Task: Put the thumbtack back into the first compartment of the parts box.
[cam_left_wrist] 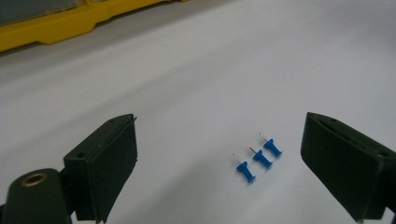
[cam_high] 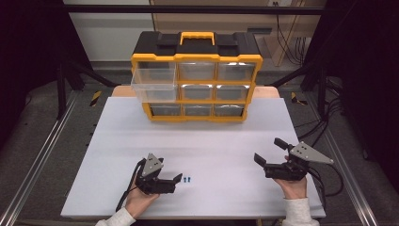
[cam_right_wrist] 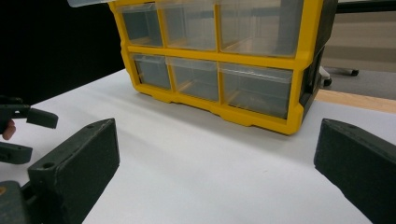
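Observation:
Three small blue pushpins (cam_high: 187, 179) (cam_left_wrist: 258, 158) lie side by side on the white table (cam_high: 197, 141) near its front edge. My left gripper (cam_high: 175, 183) (cam_left_wrist: 219, 142) is low over the table just left of them, jaws open. In the left gripper view the pins lie between the jaws, nearer the right one, and touch neither. My right gripper (cam_high: 270, 150) (cam_right_wrist: 217, 144) hovers at the front right, open and holding nothing, pointing toward the organizer.
A yellow and black drawer organizer (cam_high: 196, 80) (cam_right_wrist: 219, 60) with clear drawers stands at the table's back middle. Its top left drawer (cam_high: 154, 79) is pulled out. Dark floor and metal rails flank the table. The left gripper (cam_right_wrist: 23, 126) appears at the right gripper view's left edge.

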A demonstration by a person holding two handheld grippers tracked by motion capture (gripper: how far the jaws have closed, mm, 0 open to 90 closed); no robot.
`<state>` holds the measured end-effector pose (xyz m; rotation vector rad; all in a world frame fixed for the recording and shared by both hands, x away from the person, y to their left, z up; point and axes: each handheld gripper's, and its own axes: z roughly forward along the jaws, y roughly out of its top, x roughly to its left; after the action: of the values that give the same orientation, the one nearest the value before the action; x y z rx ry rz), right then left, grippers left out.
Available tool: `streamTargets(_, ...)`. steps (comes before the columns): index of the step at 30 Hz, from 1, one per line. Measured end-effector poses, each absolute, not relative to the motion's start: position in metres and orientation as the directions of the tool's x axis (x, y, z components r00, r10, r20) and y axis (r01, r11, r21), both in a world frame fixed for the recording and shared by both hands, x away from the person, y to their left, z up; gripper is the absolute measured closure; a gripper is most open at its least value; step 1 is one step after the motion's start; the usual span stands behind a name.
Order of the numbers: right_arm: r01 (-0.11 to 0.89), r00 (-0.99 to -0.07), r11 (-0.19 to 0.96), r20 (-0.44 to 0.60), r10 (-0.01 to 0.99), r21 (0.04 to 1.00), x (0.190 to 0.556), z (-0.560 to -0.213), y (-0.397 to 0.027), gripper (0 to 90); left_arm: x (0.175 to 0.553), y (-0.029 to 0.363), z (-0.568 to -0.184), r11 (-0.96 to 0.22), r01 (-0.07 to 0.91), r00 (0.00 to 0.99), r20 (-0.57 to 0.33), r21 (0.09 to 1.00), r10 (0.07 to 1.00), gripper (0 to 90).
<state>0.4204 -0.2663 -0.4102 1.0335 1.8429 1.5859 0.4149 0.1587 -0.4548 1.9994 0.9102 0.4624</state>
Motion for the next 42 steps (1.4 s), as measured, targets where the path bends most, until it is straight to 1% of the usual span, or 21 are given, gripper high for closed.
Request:
streamTargets(6, 0.227, -0.592, 0.038, 0.107, 0.799, 0.973, 0.421, -0.411, -0.265, 0.5, 0.415, 0.154, -0.460, -0.365, 0.453, 0.659, -0.029, 0.813, 0.752, 16.8)
streamTargets(7, 0.232, -0.592, 0.035, 0.113, 0.798, 0.972, 0.421, -0.411, -0.265, 0.5, 0.415, 0.153, -0.461, -0.361, 0.461, 0.656, -0.037, 0.811, 0.754, 20.5)
streamTargets(8, 0.232, -0.592, 0.035, 0.113, 0.798, 0.972, 0.421, -0.411, -0.265, 0.5, 0.415, 0.153, -0.462, -0.363, 0.462, 0.657, -0.037, 0.809, 0.753, 20.5)
streamTargets(9, 0.230, -0.591, 0.037, 0.109, 0.799, 0.972, 0.421, -0.411, -0.265, 0.5, 0.415, 0.152, -0.463, -0.363, 0.469, 0.657, -0.043, 0.805, 0.753, 23.9)
streamTargets(10, 0.230, -0.591, 0.037, 0.109, 0.799, 0.972, 0.421, -0.411, -0.265, 0.5, 0.415, 0.152, -0.463, -0.364, 0.473, 0.655, -0.044, 0.803, 0.754, 23.9)
streamTargets(15, 0.234, -0.588, 0.035, 0.113, 0.801, 0.972, 0.421, -0.412, -0.265, 0.5, 0.415, 0.149, -0.467, -0.368, 0.500, 0.655, -0.065, 0.784, 0.753, 34.2)
streamTargets(20, 0.236, -0.589, 0.036, 0.114, 0.800, 0.971, 0.420, -0.411, -0.266, 0.5, 0.415, 0.144, -0.472, -0.391, 0.528, 0.647, -0.059, 0.754, 0.760, 37.8)
streamTargets(27, 0.236, -0.588, 0.035, 0.114, 0.801, 0.971, 0.421, -0.411, -0.266, 0.5, 0.416, 0.141, -0.475, -0.397, 0.553, 0.644, -0.074, 0.733, 0.761, 48.6)
streamTargets(34, 0.230, -0.589, 0.029, 0.115, 0.800, 0.973, 0.420, -0.411, -0.266, 0.5, 0.416, 0.139, -0.477, -0.404, 0.562, 0.639, -0.070, 0.722, 0.766, 58.5)
streamTargets(42, 0.231, -0.587, 0.030, 0.115, 0.801, 0.972, 0.421, -0.411, -0.266, 0.5, 0.416, 0.135, -0.478, -0.405, 0.566, 0.628, -0.057, 0.718, 0.776, 65.8)
